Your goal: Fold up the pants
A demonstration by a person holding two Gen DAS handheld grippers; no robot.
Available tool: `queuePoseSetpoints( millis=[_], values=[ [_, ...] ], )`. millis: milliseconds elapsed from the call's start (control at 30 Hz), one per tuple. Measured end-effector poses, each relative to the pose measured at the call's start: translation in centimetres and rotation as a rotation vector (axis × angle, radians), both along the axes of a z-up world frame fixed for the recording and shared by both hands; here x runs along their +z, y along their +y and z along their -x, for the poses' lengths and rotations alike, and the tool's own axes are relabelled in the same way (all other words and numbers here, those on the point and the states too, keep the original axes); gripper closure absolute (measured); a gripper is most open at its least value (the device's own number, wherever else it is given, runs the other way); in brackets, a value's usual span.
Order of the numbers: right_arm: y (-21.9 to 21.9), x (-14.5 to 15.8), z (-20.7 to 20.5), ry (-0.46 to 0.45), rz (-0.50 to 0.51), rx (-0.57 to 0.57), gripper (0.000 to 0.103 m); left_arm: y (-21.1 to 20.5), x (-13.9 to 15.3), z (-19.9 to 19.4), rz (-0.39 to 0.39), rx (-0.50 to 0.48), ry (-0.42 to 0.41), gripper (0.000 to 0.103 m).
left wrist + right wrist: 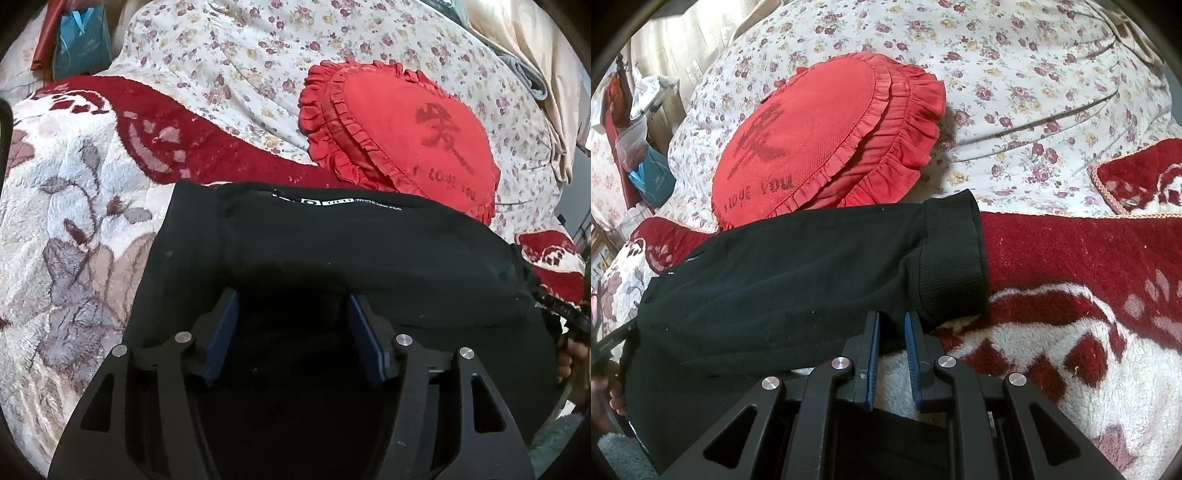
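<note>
Black pants point(369, 251) lie folded lengthwise across the bed, their waistband with a white label point(332, 203) in the left wrist view. My left gripper point(291, 295) hovers over that end, open, its blue pads point(221, 332) well apart, with black cloth beneath them but not pinched. In the right wrist view the pants point(775, 277) end in ribbed cuffs point(953, 258). My right gripper point(892, 317) sits at the near edge close to the cuffs. Its pads point(873, 350) stand close together, with black fabric caught between the tips.
A red heart-shaped frilled cushion point(406, 129) point(820, 136) lies just beyond the pants. Under them is a red and white fleece blanket point(74, 184) point(1071, 332), with a floral quilt point(240, 55) point(1034, 74) behind. A blue bag point(81, 40) stands far left. A hand point(609, 398) shows at the edge.
</note>
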State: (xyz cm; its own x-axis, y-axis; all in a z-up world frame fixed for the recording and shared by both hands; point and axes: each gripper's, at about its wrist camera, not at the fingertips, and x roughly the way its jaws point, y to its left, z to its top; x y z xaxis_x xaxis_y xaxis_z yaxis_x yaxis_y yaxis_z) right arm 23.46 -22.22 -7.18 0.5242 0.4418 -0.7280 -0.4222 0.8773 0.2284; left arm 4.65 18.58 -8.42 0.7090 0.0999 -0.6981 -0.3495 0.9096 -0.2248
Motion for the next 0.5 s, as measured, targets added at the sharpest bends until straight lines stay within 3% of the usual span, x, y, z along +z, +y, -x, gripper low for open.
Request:
queuePoseSetpoints(
  millis=[200,333,400,500],
  values=[
    [0.4,0.1,0.2,-0.014,0.035,0.0,0.09,-0.3,0.3,-0.4,-0.005,0.024,0.041,0.042],
    [1.3,0.8,-0.1,0.005,0.109,0.015,0.09,-1.4,2.5,-0.1,0.001,0.065,0.089,0.042],
    [1.7,2.3,-0.2,0.054,0.141,-0.02,0.09,-2.2,4.1,0.5,0.017,0.071,0.078,0.042],
    [1.8,6.0,1.3,0.051,0.084,-0.083,0.087,-4.0,7.3,1.4,0.036,0.091,0.045,0.042]
  ],
)
